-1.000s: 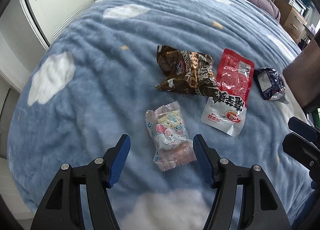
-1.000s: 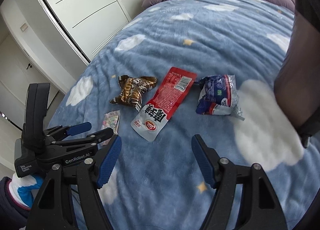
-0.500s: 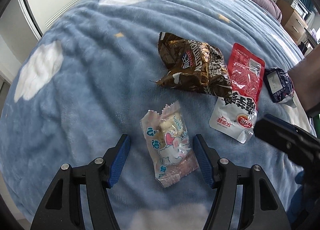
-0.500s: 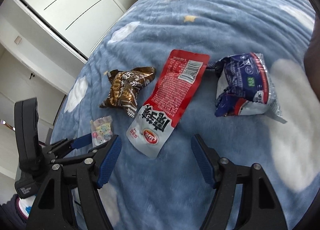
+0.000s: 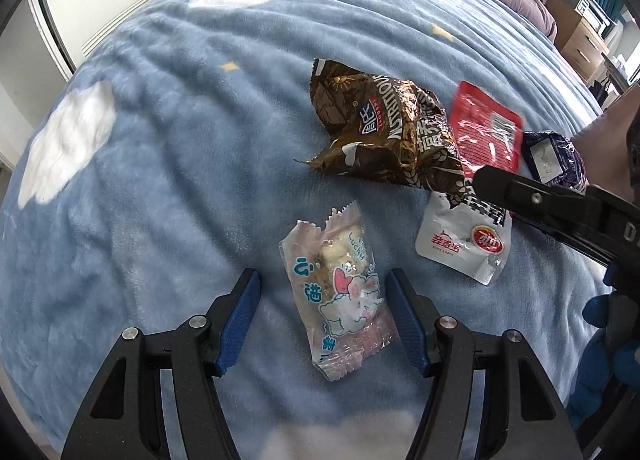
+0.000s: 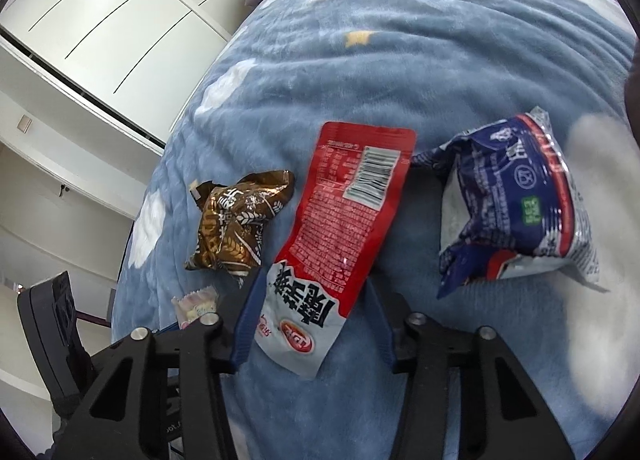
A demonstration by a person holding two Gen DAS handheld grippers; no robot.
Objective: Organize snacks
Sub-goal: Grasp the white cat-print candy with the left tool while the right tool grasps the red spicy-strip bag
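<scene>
your left gripper [image 5: 322,316] sits open around the pink candy packet [image 5: 340,300] on the bed [image 5: 160,140]; your right gripper [image 6: 310,328] (jaws apart too) straddles the red pouch [image 6: 344,220] beside the brown wrapper [image 6: 236,228]

Both wrist cameras look steeply down at the blue blanket [image 5: 160,200] from close above. The left view faces 12 o'clock up the bed; the right sits nearer. Both share the brown packet [image 5: 384,128] [image 6: 236,228] and red pouch [image 5: 480,140] [image 6: 344,212], at 2 o'clock in the left view.
</scene>
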